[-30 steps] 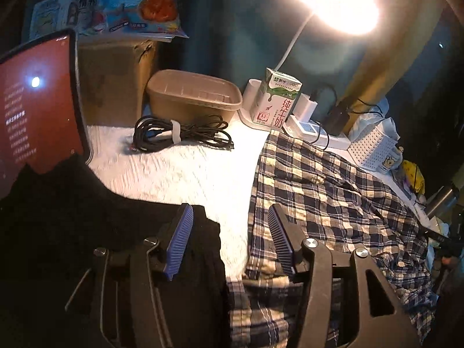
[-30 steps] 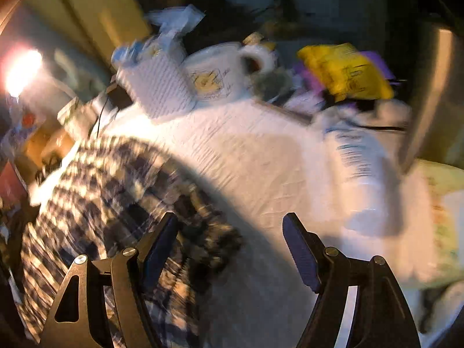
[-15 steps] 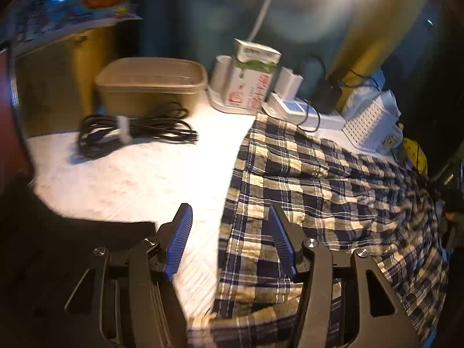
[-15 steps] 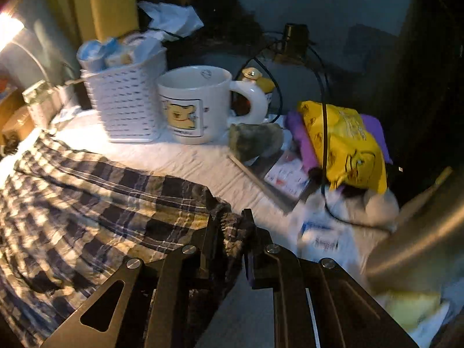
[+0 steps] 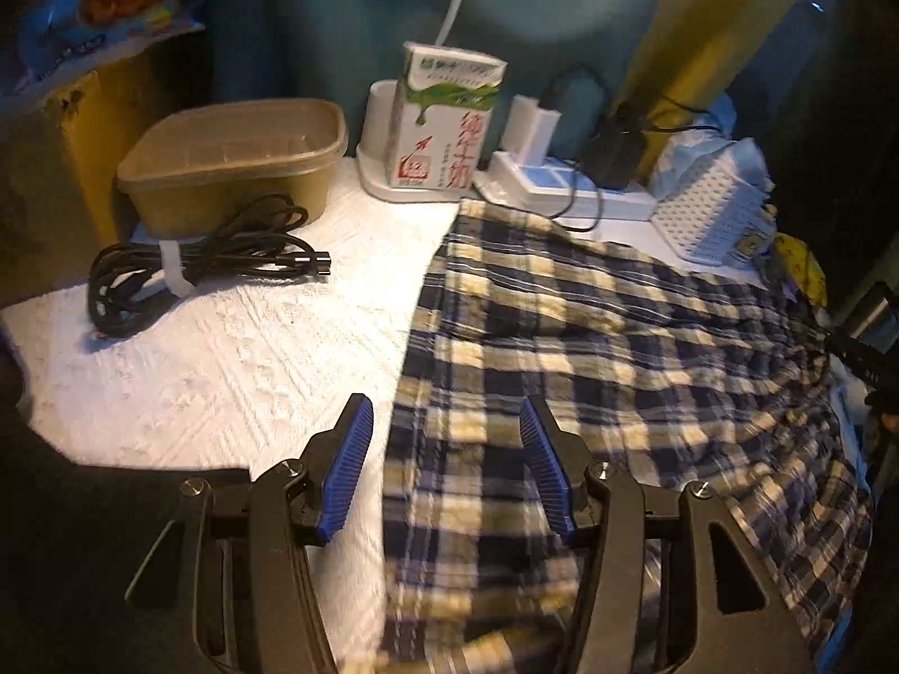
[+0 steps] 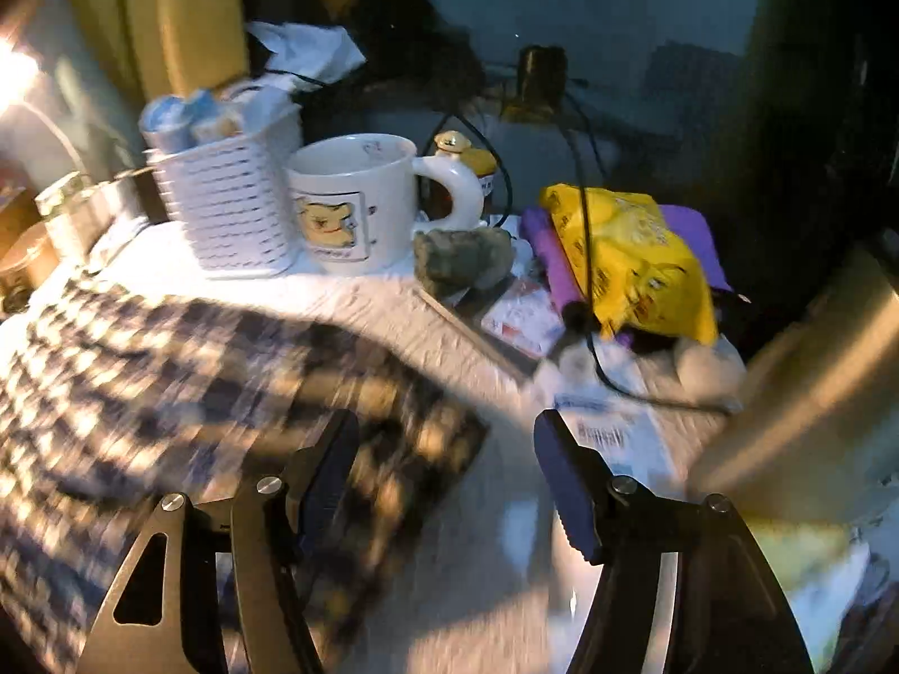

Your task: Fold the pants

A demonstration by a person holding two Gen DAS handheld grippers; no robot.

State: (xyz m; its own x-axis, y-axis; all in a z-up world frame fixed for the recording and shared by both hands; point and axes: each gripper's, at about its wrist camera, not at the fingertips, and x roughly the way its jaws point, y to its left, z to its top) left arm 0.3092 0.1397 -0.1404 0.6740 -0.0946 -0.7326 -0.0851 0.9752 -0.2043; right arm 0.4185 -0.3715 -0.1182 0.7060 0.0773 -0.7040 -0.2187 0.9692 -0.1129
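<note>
The plaid pants (image 5: 590, 348) lay spread across the white textured cloth (image 5: 236, 359), their edge reaching a power strip (image 5: 567, 194) near the milk carton (image 5: 444, 123). The left gripper (image 5: 444, 466) hovered over the pants' near edge with its 2 jaws spread, the fabric below them but not pinched. The right gripper (image 6: 444, 483) had just been opening; its jaws stood apart over the corner of the pants (image 6: 185, 393), nothing pressed between them. Behind it stood a white mug (image 6: 351, 202) beside a basket (image 6: 225, 208), and a yellow bag (image 6: 629, 264) lay further right.
</note>
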